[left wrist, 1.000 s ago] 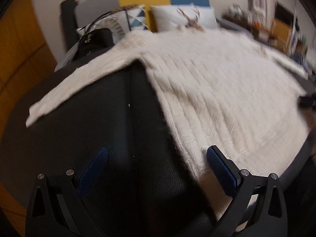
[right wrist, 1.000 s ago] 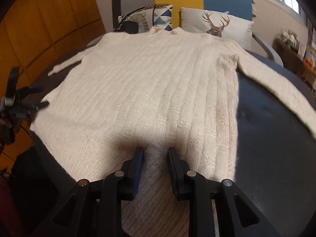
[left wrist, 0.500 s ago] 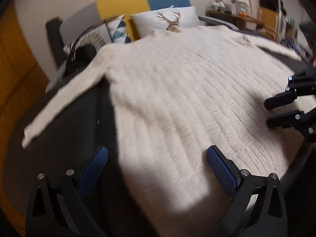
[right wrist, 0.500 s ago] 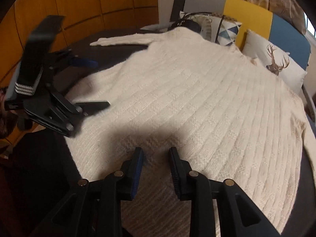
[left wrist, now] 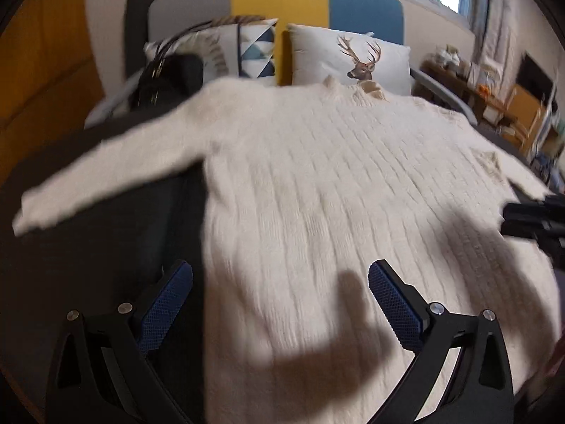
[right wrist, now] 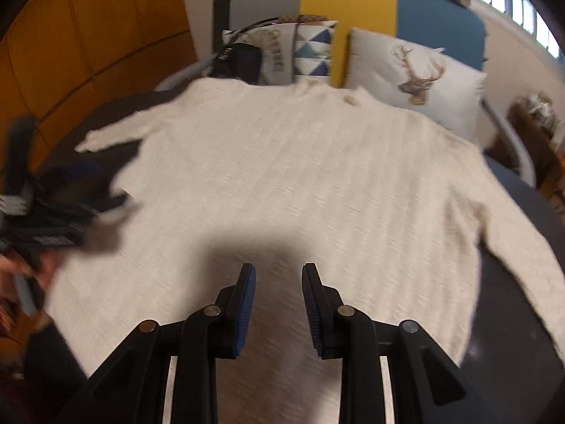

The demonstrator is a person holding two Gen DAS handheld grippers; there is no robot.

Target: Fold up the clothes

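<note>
While the sweater point(left wrist: 317, 190) is spread flat (sleeves out), no fold is seen; left gripper point(left wrist: 280, 304) is held wide, right gripper point(right wrist: 279, 304) slightly parted.

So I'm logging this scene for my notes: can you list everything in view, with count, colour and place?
sweater: one, cream, spread flat on the dark bed, sleeves out.
bed: one, dark cover, under the sweater.
pillows: two, deer print and triangle print, at the headboard.
headboard: one, grey, yellow, blue.
bag: one, black, by the left sleeve.
left gripper: black with blue pads, wide open above the hem.
right gripper: same colours, narrowly open, holding nothing.
</note>
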